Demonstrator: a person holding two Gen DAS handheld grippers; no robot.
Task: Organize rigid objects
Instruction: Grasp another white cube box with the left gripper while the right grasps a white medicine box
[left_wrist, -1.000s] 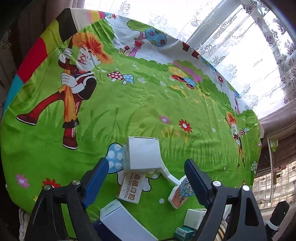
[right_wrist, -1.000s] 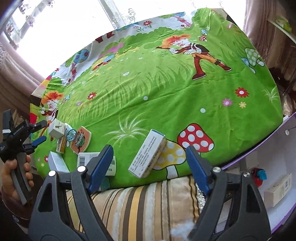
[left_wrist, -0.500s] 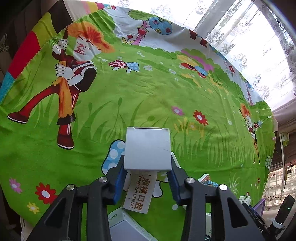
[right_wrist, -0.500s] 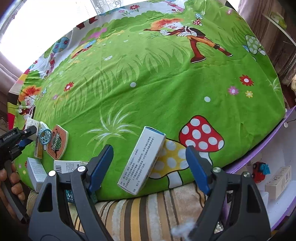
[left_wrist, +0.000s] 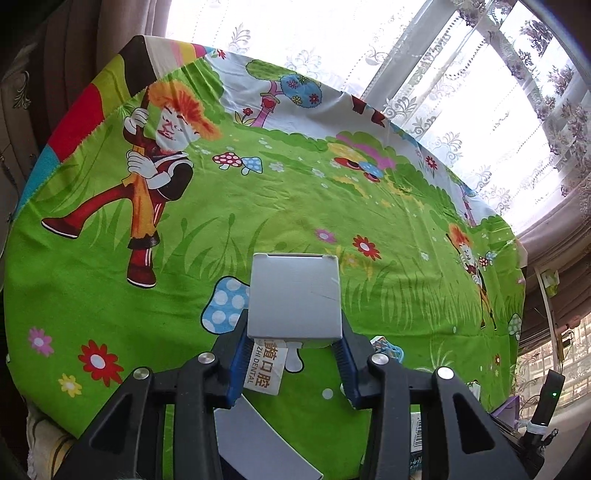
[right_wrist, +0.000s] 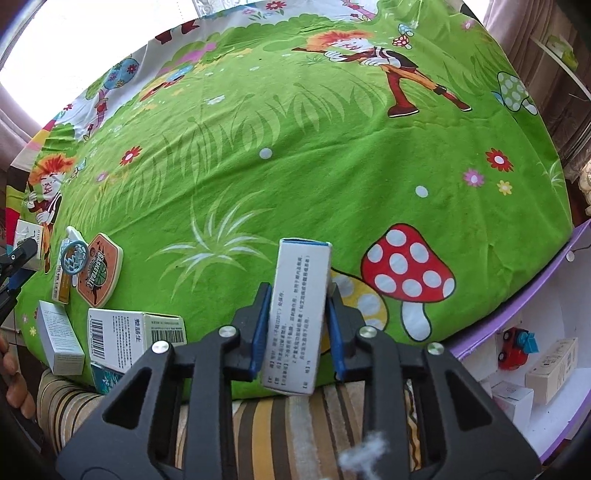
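Both claws now clamped — left claw (left_wrist: 291, 354) on grey box (left_wrist: 294, 297), right claw (right_wrist: 295, 325) on white carton (right_wrist: 299, 317).

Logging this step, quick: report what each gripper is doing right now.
Left gripper: shut on the plain grey-white square cardboard box.
Right gripper: shut on the tall white printed carton with blue top.

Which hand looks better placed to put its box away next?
Probably the right: the right gripper is clamped on a tall printed box, and the purple-edged shelf already holding boxes is right beside it.
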